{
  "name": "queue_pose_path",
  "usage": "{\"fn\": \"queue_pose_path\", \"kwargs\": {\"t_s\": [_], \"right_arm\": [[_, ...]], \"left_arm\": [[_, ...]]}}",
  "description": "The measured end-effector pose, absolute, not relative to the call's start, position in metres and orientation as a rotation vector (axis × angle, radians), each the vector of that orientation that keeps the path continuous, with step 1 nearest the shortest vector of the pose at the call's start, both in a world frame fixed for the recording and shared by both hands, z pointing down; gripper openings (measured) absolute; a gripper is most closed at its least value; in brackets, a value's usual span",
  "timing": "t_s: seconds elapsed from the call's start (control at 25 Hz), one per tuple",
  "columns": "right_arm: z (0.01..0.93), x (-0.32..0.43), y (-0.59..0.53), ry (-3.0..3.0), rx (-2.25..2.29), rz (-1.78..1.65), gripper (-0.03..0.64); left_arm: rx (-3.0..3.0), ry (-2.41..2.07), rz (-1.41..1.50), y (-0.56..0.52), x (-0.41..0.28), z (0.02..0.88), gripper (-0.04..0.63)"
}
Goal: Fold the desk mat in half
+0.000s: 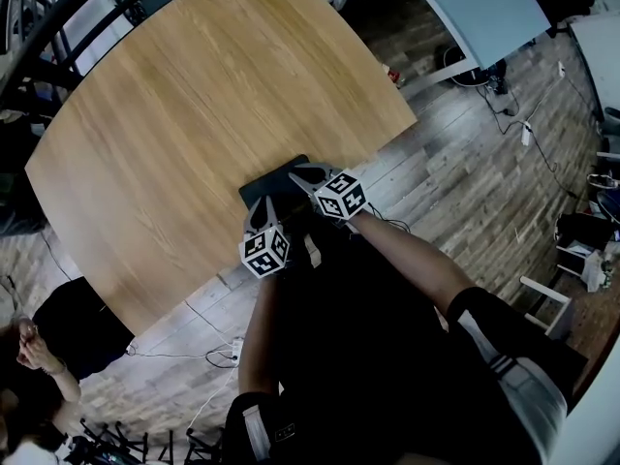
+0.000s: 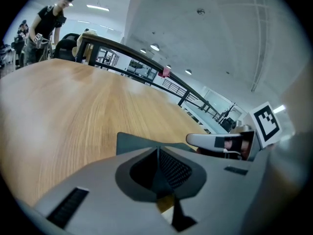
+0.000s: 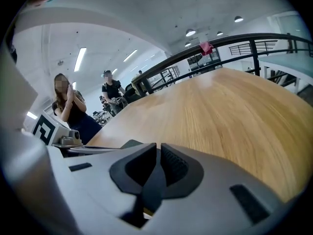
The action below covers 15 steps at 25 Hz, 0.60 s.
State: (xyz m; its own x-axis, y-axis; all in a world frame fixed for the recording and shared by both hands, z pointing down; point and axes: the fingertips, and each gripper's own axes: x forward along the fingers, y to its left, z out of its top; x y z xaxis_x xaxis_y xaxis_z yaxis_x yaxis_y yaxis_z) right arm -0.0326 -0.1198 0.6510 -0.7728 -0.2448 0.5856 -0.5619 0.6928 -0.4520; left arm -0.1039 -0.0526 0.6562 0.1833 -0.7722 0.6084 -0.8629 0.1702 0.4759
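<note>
The desk mat [image 1: 272, 186] lies dark and flat at the near edge of the pale wooden table [image 1: 194, 114], just in front of the person holding the tools; only a small dark patch of it shows from above, the rest covered by the two grippers; the left gripper [image 1: 265, 204] comes in over the mat's near edge with its marker cube [image 1: 264, 251] trailing behind, and the right gripper [image 1: 298, 171] sits just beside it, a little further along the same edge. From the left gripper view, the left gripper [image 2: 157, 153] has its ribbed pads clenched together on the mat's edge; the mat [image 2: 134, 142] spreads out just beyond the tips as a dark greenish sheet with one corner on the wood [image 2: 73, 106], and the other gripper shows at the right. The right gripper [image 3: 158, 148] is likewise pinched tight, a dark strip of mat caught between its pads; a sliver of mat [image 3: 131, 144] peeks out past them. The rest of the table [image 3: 234, 116] stretches off bare-grained towards a black railing [image 3: 234, 40]; a person [image 3: 68, 106] stands with hands together past the table's far end, and another [image 3: 112, 92] behind; plank floor [image 1: 465, 163] surrounds the table.
</note>
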Motion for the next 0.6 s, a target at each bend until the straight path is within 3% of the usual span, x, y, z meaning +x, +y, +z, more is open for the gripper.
{"fn": "queue_pose_path", "kwargs": {"t_s": [0.6], "right_arm": [[0.6484,-0.0305,-0.1198,-2.420,0.670,0.841,0.044]], "left_arm": [[1.565,-1.673,0.112,-0.0511,-0.1091,0.6522,0.025]]}}
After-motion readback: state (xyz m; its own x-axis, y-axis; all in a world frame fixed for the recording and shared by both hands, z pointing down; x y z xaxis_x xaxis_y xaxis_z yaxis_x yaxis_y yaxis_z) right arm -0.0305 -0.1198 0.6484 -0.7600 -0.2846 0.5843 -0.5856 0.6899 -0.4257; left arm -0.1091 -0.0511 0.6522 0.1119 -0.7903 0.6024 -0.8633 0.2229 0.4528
